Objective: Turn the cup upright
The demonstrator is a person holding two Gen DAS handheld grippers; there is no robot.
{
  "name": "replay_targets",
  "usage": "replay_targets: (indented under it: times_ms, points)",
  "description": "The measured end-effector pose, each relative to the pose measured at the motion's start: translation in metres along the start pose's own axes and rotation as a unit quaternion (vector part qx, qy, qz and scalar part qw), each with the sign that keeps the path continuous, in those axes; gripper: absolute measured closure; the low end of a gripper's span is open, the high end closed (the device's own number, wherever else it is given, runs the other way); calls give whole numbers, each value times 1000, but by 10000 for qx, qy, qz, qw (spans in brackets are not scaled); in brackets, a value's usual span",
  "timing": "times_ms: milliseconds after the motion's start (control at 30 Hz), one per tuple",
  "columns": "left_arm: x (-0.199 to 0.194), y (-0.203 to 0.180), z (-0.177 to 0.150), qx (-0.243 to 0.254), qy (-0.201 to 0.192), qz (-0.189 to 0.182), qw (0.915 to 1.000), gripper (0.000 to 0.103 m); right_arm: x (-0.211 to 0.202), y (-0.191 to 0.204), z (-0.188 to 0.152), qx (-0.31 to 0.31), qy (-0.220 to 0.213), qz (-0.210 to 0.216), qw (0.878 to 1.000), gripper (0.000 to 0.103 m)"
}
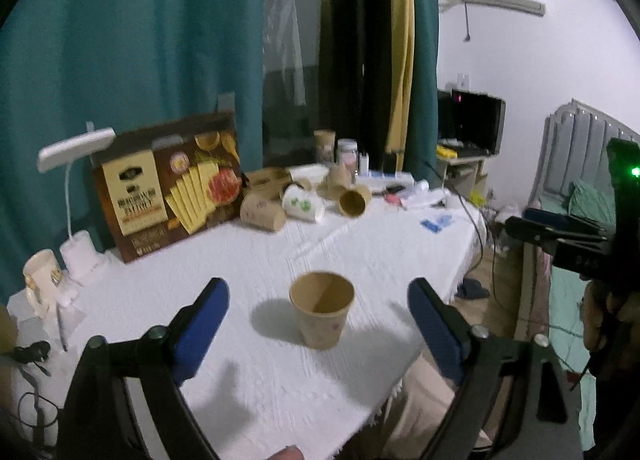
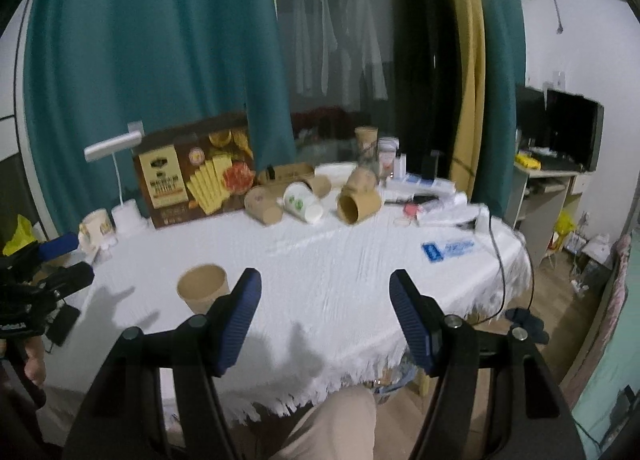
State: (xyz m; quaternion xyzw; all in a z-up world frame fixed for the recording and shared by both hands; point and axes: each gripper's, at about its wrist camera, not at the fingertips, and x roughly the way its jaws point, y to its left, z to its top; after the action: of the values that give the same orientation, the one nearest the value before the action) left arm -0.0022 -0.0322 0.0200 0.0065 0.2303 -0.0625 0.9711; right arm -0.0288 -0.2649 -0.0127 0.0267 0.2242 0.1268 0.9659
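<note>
A brown paper cup (image 1: 322,310) stands upright, mouth up, on the white tablecloth (image 1: 360,244). My left gripper (image 1: 318,324) is open, its blue fingers on either side of the cup and apart from it. In the right wrist view the same cup (image 2: 204,288) stands at the left, partly behind the left finger. My right gripper (image 2: 324,316) is open and empty over the table's near edge. It also shows at the right edge of the left wrist view (image 1: 532,225), where its state is unclear.
Several paper cups lie on their sides at the back: a brown one (image 1: 262,213), a white one with green print (image 1: 302,203), another brown one (image 1: 354,199). A food box (image 1: 168,183), a white lamp (image 1: 76,147), a mug (image 1: 40,276), jars and clutter stand behind. A cable (image 2: 498,260) hangs off the right edge.
</note>
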Motion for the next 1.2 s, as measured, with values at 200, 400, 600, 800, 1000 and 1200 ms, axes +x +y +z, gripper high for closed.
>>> replay_targets:
  times_ms: [200, 400, 600, 800, 1000, 1200]
  points:
    - [-31, 6, 16, -77, -464, 15, 9989, 0, -44, 12, 22, -169, -463, 8, 9988, 39]
    - [-56, 15, 21, -186, -757, 60, 9969, 0, -70, 31, 32, -303, -782, 118, 9964, 22]
    - [-64, 25, 17, -246, -837, 164, 9961, 0, -69, 54, 35, -386, -776, 368, 9956, 22]
    - [-64, 32, 13, -334, -873, 216, 9954, 0, -53, 66, 33, -439, -598, 425, 9963, 22]
    - [-57, 39, 10, -409, -811, 241, 9956, 0, -38, 66, 32, -416, -507, 431, 9969, 22]
    - [-51, 39, 10, -421, -762, 207, 9960, 0, -31, 65, 30, -415, -460, 431, 9971, 22]
